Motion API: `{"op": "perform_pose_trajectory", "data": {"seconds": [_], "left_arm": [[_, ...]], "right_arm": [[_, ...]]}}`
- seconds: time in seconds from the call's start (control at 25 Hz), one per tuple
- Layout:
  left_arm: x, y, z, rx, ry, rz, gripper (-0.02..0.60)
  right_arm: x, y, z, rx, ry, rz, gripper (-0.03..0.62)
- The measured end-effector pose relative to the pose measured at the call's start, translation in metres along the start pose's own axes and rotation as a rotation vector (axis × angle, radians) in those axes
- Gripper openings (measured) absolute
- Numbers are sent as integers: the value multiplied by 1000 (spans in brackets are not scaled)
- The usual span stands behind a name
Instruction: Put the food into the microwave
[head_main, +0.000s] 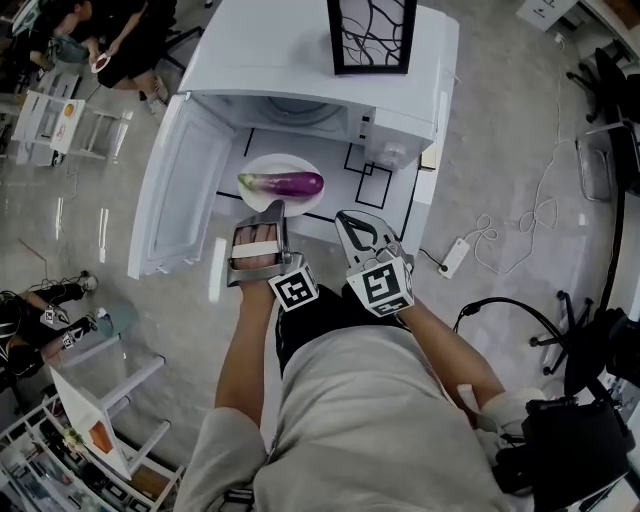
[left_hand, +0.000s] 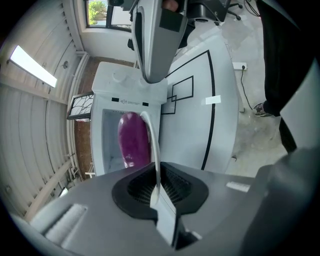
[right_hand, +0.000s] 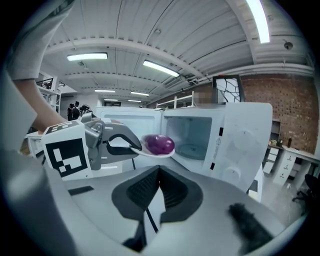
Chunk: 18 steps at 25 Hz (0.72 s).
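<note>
A purple eggplant (head_main: 283, 183) lies on a white plate (head_main: 262, 166) that hangs just in front of the open white microwave (head_main: 300, 60). My left gripper (head_main: 272, 208) is shut on the plate's near rim. In the left gripper view the rim (left_hand: 152, 145) runs edge-on between the jaws, with the eggplant (left_hand: 132, 140) beyond it. My right gripper (head_main: 345, 216) hovers to the right of the plate, shut and holding nothing. The right gripper view shows the left gripper (right_hand: 117, 145), the plate (right_hand: 150, 152) and the eggplant (right_hand: 160, 144) before the microwave cavity (right_hand: 192, 137).
The microwave door (head_main: 180, 195) stands swung out to the left. A black-framed lantern (head_main: 371, 35) sits on top of the microwave. The white table (head_main: 390, 195) carries black line markings. A power strip (head_main: 455, 257) and cables lie on the floor at right. White racks (head_main: 60, 120) stand at left.
</note>
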<state>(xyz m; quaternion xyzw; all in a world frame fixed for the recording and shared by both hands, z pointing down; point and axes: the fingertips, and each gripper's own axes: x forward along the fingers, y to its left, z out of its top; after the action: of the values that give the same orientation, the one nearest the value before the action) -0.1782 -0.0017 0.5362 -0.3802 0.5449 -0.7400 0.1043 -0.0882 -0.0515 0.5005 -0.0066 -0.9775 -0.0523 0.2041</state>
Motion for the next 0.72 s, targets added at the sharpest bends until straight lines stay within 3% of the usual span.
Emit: {"op": "perform_pose_trajectory", "data": {"seconds": [0.72], "left_arm": [[69,26,-3,47,-90,8,38]], "right_arm": [[36,-24,4,44,55,-73,11]]}}
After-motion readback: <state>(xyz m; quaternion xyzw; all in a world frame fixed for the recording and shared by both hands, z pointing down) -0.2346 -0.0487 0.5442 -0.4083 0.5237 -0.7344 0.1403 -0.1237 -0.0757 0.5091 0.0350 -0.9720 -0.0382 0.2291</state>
